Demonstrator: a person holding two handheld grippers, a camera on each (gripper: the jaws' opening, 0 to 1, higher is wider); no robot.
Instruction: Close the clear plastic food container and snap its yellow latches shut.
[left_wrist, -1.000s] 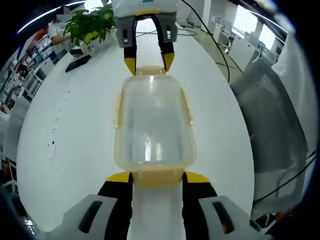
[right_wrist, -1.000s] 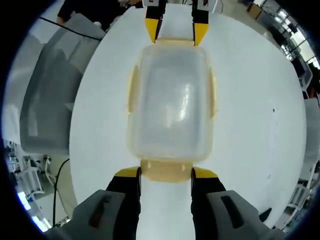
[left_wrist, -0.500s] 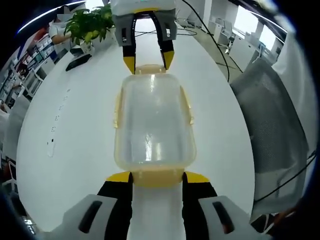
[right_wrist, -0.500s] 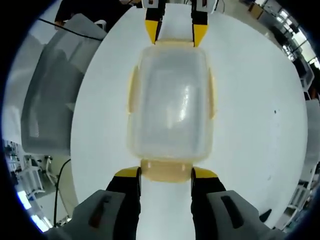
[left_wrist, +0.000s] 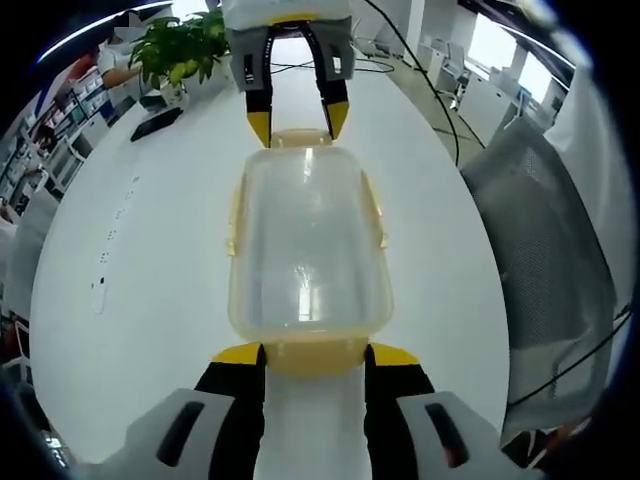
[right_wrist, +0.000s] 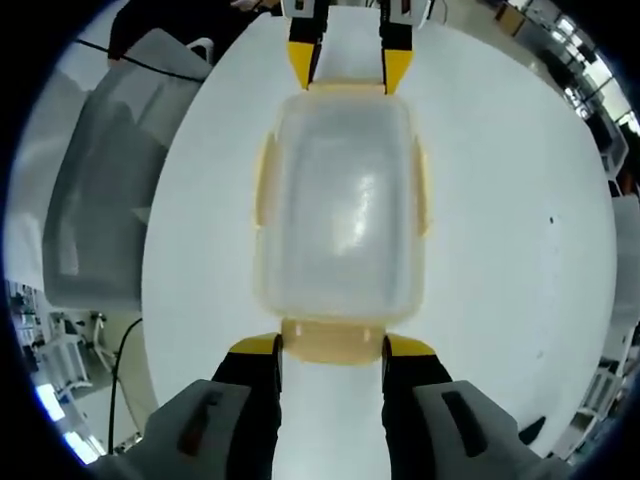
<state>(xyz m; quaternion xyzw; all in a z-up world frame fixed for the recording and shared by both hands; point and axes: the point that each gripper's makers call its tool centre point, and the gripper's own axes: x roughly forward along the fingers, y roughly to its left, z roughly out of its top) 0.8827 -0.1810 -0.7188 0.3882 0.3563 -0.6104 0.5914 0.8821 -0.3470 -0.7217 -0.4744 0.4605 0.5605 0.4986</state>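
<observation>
Clear rectangular plastic food container (left_wrist: 308, 250) with yellow latches seen centred on round white table (left_wrist: 150, 250) | left gripper (left_wrist: 315, 352) spread at 6 o'clock latch | right gripper (right_wrist: 333, 345) likewise spread astride opposite latch.

Clear container (left_wrist: 308, 245) with pale yellow latches (right_wrist: 331, 340) on a white table (left_wrist: 150, 260); yellow-tipped black jaws.

An open-plan office: a long white table (left_wrist: 150, 250), potted plant (left_wrist: 180, 50) at upper left, mesh chair (left_wrist: 540, 260) at right.
</observation>
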